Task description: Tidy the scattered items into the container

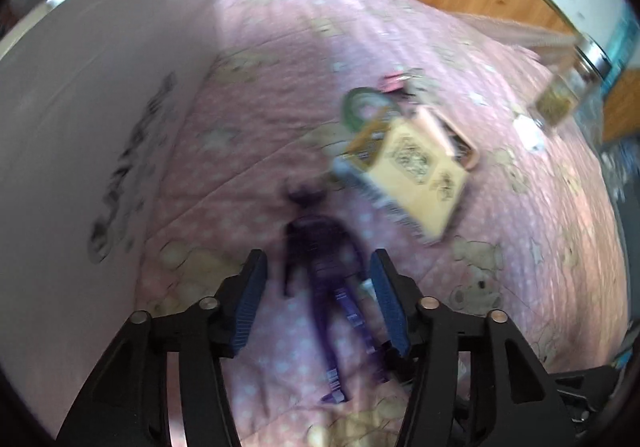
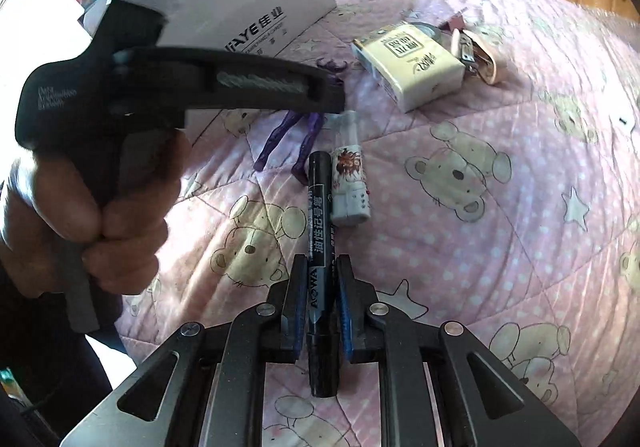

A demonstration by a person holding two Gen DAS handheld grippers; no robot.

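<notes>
Right fingers [image 2: 320,275] clamping black marker [image 2: 319,207], left fingers [image 1: 320,271] parted astride purple figure [image 1: 320,247], white box [image 2: 256,3] nearby

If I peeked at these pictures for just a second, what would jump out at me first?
Probably the black marker pen, pinched between the fingers of the right hand-held gripper at the bottom of its view. Next, the purple toy figure lying on the pink teddy-bear quilt, between the open fingers of the left hand-held gripper. Behind stands a big white box.
</notes>
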